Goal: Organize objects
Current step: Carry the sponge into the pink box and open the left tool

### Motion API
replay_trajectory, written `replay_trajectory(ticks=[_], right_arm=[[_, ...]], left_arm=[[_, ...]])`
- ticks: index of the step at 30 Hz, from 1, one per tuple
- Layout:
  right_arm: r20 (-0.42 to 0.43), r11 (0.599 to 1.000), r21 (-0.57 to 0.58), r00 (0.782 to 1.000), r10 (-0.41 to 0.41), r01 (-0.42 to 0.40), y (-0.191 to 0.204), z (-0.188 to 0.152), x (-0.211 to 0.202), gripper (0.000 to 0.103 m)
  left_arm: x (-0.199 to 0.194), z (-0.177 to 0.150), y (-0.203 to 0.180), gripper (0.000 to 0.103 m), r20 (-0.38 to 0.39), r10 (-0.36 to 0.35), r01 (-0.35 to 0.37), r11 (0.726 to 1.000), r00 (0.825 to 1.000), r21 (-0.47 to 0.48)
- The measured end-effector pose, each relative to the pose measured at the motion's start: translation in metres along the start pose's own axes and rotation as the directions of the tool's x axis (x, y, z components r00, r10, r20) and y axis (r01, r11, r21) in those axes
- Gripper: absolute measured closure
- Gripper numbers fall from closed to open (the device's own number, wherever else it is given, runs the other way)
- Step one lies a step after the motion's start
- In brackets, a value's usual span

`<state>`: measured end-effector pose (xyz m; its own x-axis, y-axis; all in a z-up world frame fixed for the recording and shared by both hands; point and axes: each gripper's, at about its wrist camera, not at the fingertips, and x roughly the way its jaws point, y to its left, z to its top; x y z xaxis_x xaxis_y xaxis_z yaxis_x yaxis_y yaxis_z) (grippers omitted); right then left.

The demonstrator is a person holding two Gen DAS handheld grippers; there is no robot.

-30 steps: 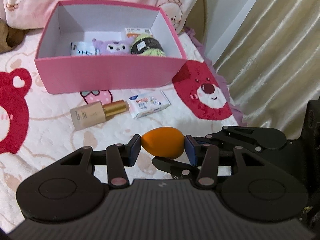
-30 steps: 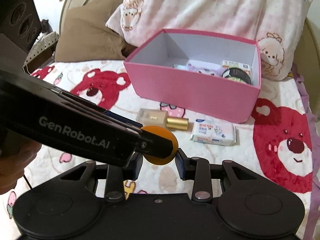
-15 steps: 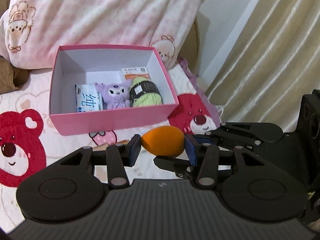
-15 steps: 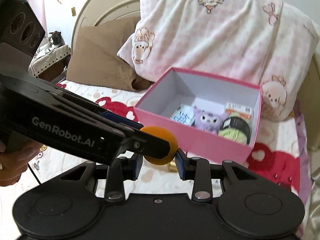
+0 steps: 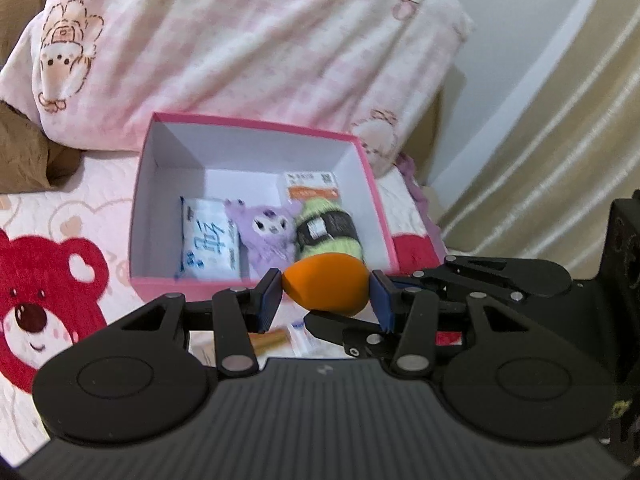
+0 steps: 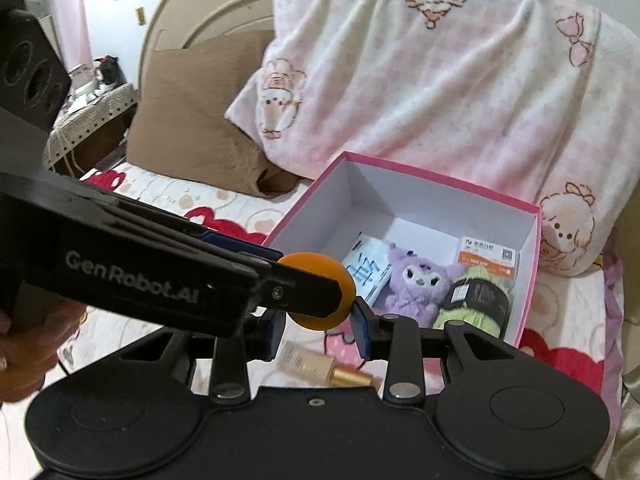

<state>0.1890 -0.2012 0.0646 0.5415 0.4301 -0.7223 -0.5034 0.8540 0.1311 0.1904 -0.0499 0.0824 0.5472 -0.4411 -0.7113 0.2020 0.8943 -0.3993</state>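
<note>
The orange egg-shaped sponge (image 5: 326,282), smooth and matte, hangs just in front of the pink box (image 5: 256,128)'s near wall, above the bed, clenched by both the left gripper (image 5: 325,294) and the right gripper (image 6: 318,320) at once

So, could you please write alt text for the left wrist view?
The left gripper holds an orange makeup sponge in front of an open pink box containing a purple plush, green yarn and packets, on a bed.
</note>
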Motion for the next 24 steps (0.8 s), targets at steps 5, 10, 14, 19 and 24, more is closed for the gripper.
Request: replay_trajectory(ticks=[5,10,14,19,24], right_arm=[[-0.066,1.000,0.008,0.998,-0.021,0.021,-0.028,0.035,0.039,0.063],[-0.102,0.999,0.043,0.995,-0.010,0.014,-0.071,0.048,0.088,0.063],[-0.147,0.994,0.112,0.989,-0.001,0.017,-0.102,0.045,0.132,0.063],[-0.168,0.994,0.099,0.985,-0.034,0.051,-0.118,0.044,0.169,0.063],[-0.196,0.996,0.056,0.979,-0.063,0.075,-0.121,0.041,0.186,0.061]], left_arm=[[0.043,0.042,0.013,0.057,-0.038,0.043,-0.045,0.998,0.998,-0.033],[0.100,0.064,0.028,0.057,-0.051,0.063,-0.067,0.995,0.997,-0.073],[0.150,0.062,0.046,0.057,-0.048,0.065,-0.071,0.990,0.997,-0.123],[0.189,0.062,0.068,0.058,-0.058,0.026,-0.038,0.977,0.998,-0.209],[0.211,0.062,0.077,0.058,-0.065,0.014,-0.028,0.974,0.998,-0.226]])
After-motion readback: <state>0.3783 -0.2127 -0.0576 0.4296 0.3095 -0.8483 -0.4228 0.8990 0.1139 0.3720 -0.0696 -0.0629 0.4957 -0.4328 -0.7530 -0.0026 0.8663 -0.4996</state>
